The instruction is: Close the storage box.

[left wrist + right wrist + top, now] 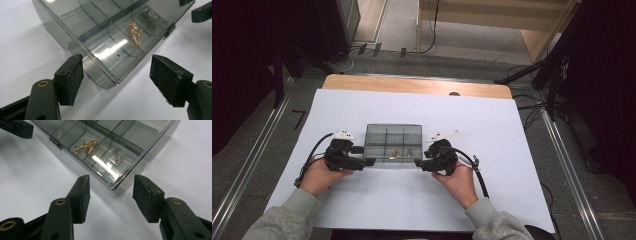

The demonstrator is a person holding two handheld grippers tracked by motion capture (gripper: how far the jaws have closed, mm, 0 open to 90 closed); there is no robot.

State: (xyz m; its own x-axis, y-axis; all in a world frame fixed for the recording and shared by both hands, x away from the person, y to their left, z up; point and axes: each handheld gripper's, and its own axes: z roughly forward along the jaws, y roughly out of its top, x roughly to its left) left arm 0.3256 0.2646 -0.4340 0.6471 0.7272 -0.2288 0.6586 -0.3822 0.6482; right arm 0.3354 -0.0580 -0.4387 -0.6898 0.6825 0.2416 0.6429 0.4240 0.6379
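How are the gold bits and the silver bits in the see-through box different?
The gold bits are shiny yellow and bunched in a little heap; the silver bits are grey and more spread out. The gold bits lie in a middle compartment, the silver bits in the corner one beside it. Both sit under the closed lid of the box.

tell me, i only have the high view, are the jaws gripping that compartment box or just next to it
Observer: Not gripping. In the left gripper view the left gripper stands open around a near corner of the box, pads clear of it.
Operator: and the right one
Observer: The right gripper is open too, the other near corner just ahead of its pads.
Operator: whats inside
Observer: Gold-coloured small parts in one compartment, silver ones in the next, under a shut clear lid.
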